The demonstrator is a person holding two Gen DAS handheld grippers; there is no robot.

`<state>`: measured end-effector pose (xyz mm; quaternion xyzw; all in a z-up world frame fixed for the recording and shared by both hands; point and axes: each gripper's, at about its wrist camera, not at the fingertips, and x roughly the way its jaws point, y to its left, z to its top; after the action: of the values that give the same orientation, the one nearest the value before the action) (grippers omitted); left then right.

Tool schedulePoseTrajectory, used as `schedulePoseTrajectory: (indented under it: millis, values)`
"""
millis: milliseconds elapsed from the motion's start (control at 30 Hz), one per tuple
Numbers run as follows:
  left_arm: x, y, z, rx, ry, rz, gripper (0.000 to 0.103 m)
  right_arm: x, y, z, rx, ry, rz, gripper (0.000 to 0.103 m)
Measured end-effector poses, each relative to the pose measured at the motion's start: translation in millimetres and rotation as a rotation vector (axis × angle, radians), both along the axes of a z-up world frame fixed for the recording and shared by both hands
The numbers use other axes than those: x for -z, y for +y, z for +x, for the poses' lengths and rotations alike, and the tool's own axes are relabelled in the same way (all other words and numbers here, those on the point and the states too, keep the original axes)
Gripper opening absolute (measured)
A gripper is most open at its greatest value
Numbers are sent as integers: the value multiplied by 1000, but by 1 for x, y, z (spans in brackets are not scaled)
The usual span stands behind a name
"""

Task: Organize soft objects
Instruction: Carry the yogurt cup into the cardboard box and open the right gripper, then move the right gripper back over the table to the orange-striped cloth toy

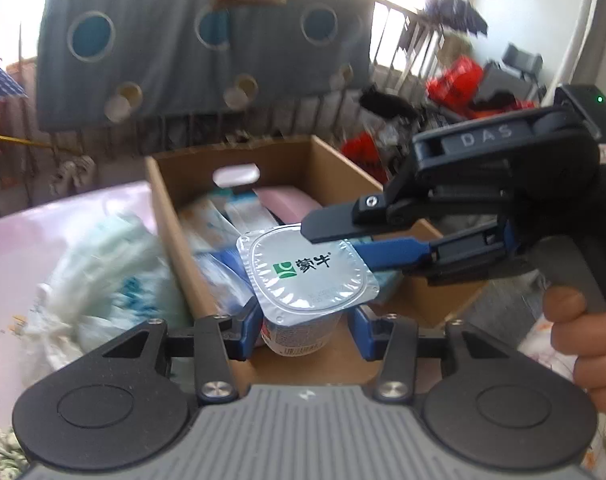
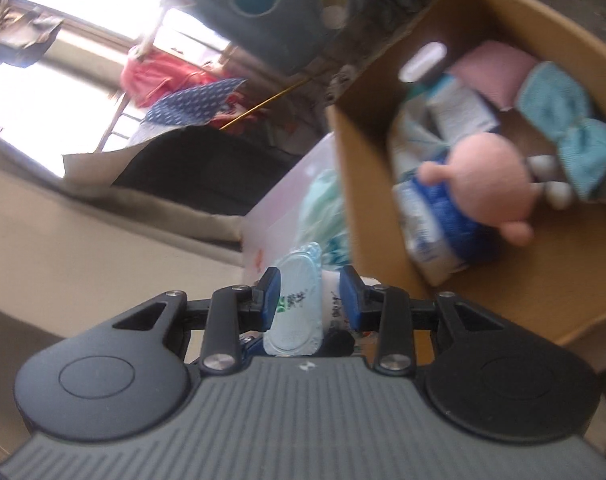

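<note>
A white yogurt cup point(image 1: 307, 276) with a silver foil lid hangs above the front of an open cardboard box point(image 1: 171, 216). My left gripper point(image 1: 305, 326) stands around the cup's body, with a gap showing on the right side. My right gripper point(image 1: 335, 242) comes in from the right and is shut on the lid's rim. In the right wrist view the cup point(image 2: 299, 304) sits sideways between my right gripper's fingers point(image 2: 311, 298). The box point(image 2: 367, 200) holds a pink doll point(image 2: 487, 184), a teal knit piece point(image 2: 571, 140), a pink pad point(image 2: 499, 68) and packets.
A pale plastic bag point(image 1: 111, 272) with soft items lies on the pink table point(image 1: 31, 240) left of the box. A grey-blue fabric hanger with round holes point(image 1: 191, 48) hangs behind. Clothes and clutter point(image 1: 463, 88) fill the back right.
</note>
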<state>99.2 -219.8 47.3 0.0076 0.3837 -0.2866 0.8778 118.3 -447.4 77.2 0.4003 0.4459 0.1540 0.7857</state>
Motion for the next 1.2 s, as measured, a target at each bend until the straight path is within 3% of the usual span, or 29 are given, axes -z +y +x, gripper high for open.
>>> schedulePoseTrajectory:
  millis: [333,500,533,733,1000,1200]
  values:
    - [46,-33,33,52,170,109,47,73,-24,37,-31,198,22,34]
    - [46,-31,33,37,155,126,47,111,-26,56,-64,307,21,36]
    - [45,-30,34,37,149,126,47,115,-24,57,-59,315,-1,40]
    - [31,-13,26,27,112,113,47,127,-15,62,-89,310,-32,39]
    - [16,34,14,-40,77,89,51,137,5,65,-106,327,46,39]
    - [10,80,4,-129,44,97,59,124,5,61,-61,290,25,43]
